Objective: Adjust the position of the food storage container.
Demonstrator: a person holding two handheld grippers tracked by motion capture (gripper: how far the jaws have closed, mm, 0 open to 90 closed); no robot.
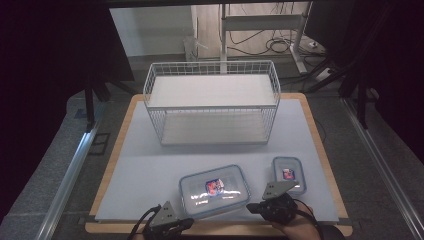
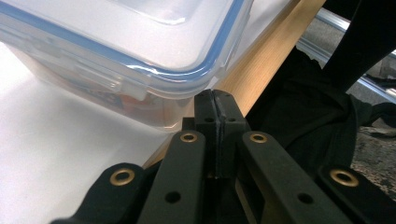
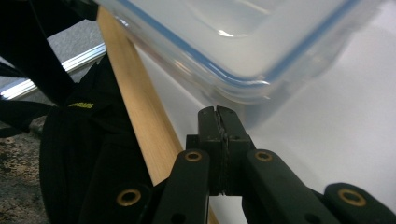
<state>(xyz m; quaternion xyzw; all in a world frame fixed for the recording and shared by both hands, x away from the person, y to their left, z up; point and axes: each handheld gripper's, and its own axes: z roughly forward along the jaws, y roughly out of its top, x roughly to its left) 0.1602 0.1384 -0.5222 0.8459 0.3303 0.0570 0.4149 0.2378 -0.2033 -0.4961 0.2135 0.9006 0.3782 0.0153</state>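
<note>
**Both grippers closed at the near corners of the large food container**

In the high view, the large clear food container (image 1: 214, 190) with the blue-rimmed snap lid is sitting in the lower middle of the frame, on the pale grey mat (image 1: 150, 170) that is covering the wooden table (image 1: 117, 150). A red and blue label is showing through its lid. The left gripper (image 1: 186, 221) is lying at the bottom edge, left of centre, just beside the container's lower left corner. The right gripper (image 1: 254, 206) is sitting at the bottom, right of centre, just beside the container's lower right corner, with a hand (image 1: 295, 227) behind it.

In the left gripper view, the two black jaws are pressing flat against each other in the centre of the frame with nothing between them; their tip (image 2: 216, 95) is sitting right under the rounded corner of the large container (image 2: 140, 42), which is taking up the upper left. Whether the tip is touching the box, I cannot tell.

In the right gripper view, the jaws are likewise closed on nothing, the tip (image 3: 217, 112) lying just below the container's corner (image 3: 243, 42) in the upper part of the frame.

A smaller container (image 1: 288, 174) of the same kind is standing at the lower right, just beside the right gripper. A white wire basket shelf (image 1: 212, 102) is standing in the upper middle, well apart from both.
</note>
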